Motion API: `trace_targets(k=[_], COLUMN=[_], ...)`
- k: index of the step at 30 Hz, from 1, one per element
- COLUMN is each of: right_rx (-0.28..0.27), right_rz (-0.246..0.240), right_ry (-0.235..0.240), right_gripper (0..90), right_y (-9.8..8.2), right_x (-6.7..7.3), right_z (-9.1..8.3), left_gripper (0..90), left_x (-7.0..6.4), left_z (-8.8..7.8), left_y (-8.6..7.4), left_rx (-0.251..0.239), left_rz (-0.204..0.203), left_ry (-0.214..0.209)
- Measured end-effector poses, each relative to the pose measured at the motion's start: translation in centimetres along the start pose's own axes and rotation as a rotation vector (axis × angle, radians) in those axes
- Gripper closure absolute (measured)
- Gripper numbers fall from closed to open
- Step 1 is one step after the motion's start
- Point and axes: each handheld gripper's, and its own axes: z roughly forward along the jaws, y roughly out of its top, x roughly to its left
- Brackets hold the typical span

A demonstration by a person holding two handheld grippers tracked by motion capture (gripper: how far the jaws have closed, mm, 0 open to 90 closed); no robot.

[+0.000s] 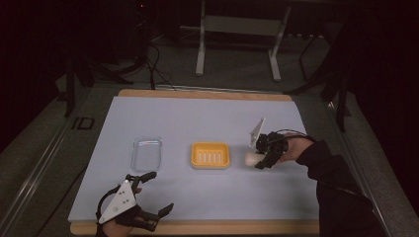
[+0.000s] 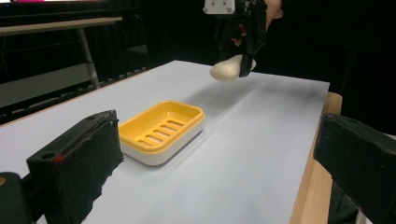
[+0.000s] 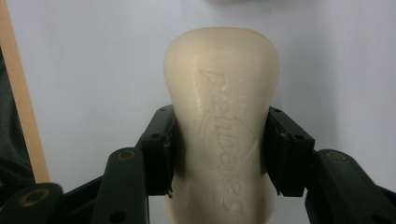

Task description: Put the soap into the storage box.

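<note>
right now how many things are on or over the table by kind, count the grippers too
soap bar: 1
yellow soap dish: 1
clear lid: 1
hand-held gripper: 2, left and right
total: 5

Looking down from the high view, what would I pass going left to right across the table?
Left gripper, open near the front edge → clear plastic lid → yellow soap dish → pale bar of soap → right gripper, which holds the soap above the table.
</note>
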Motion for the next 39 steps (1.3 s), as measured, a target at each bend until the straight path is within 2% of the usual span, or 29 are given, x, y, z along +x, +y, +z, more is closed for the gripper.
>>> trace_targets(k=[16,33,39], right_rx=[0.011,0.024,0.002], right_rz=[-0.089,-0.153,-0.173], right_ry=[0.003,-0.007,-0.007], right_gripper=[49.6,49.6,49.6], right_y=[3.5,6.5,7.1], right_x=[0.1,0.1,-0.1], right_z=[-0.9,-1.5,-1.7], left_gripper=[1.1,1.1,1.1], left_x=[0.0,0.0,0.0], left_z=[0.1,0.1,0.0], left_y=[0.0,0.0,0.0], left_rx=[0.003,0.003,0.004], left_rz=[0.002,0.002,0.004], left_ry=[-0.006,-0.013,-0.014])
